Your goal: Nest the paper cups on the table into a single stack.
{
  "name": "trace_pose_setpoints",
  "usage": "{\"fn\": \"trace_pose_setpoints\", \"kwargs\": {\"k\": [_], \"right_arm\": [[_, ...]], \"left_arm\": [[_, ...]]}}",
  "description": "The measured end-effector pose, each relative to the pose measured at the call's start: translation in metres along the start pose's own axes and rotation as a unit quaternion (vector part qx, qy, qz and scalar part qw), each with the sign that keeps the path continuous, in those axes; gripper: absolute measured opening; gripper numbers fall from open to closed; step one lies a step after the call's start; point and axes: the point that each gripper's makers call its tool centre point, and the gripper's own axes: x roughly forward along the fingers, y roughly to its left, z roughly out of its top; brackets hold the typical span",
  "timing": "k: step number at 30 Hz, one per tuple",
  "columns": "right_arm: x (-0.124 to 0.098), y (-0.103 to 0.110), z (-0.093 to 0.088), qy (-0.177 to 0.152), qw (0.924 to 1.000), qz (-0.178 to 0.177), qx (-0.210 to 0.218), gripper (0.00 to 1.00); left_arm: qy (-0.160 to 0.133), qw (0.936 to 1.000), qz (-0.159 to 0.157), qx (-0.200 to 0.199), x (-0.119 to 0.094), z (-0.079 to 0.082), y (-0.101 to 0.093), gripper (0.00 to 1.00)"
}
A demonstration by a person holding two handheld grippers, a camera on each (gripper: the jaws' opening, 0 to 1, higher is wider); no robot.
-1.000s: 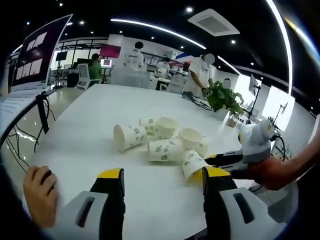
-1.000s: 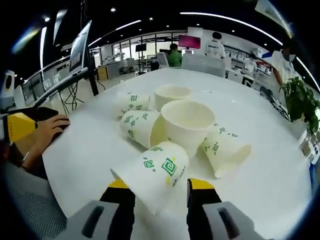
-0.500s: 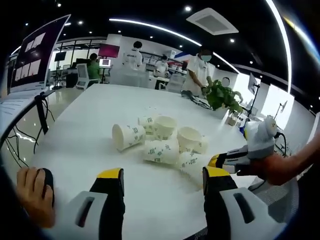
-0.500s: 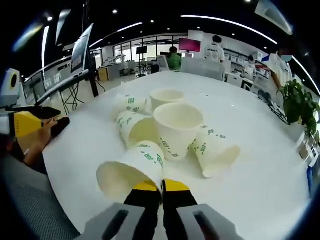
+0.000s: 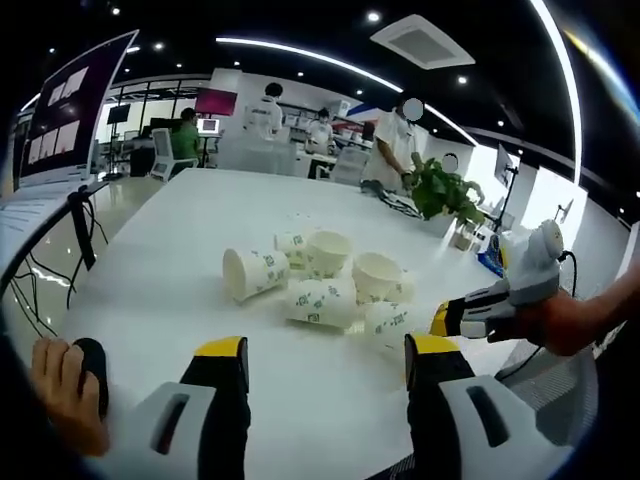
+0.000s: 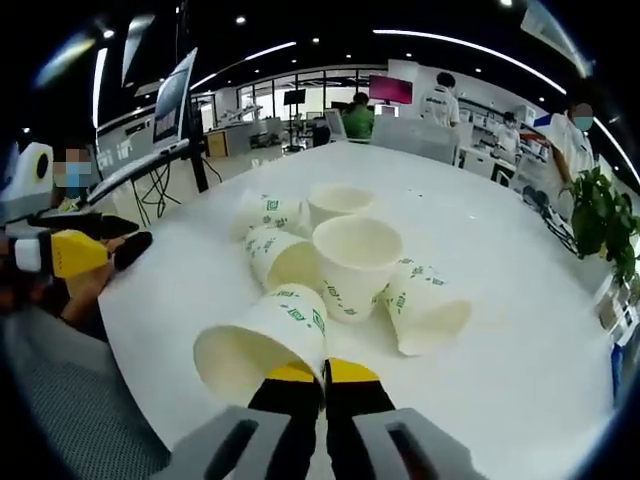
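Note:
Several white paper cups with green marks lie and stand in a cluster on the white table. One cup lies on its side at the left, another in front, and two stand upright. My right gripper is shut on the wall of the nearest paper cup, which is held on its side with its mouth toward me. In the left gripper view that right gripper reaches in from the right with the cup. My left gripper stands open, short of the cluster, holding nothing.
An upright cup and a tipped one sit just beyond the held cup. A potted plant stands at the far right of the table. A monitor is at the left. A hand rests by the near table edge.
My right gripper closed on the nearest cup, which turned from lying between the jaws to mouth-forward. It has since drawn back slightly with the cup. The left gripper stayed open.

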Motion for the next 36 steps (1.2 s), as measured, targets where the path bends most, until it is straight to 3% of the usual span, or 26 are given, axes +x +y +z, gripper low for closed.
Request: {"fn": "trace_pose_setpoints", "kwargs": {"k": [18, 36], "right_arm": [[-0.005, 0.003, 0.0, 0.018, 0.9997, 0.015, 0.006, 0.0], [-0.006, -0.007, 0.028, 0.081, 0.9951, 0.054, -0.017, 0.0]], "left_arm": [[-0.003, 1.0, -0.002, -0.002, -0.001, 0.001, -0.001, 0.62], [-0.009, 1.0, 0.001, -0.003, 0.0, 0.002, 0.003, 0.63]]}}
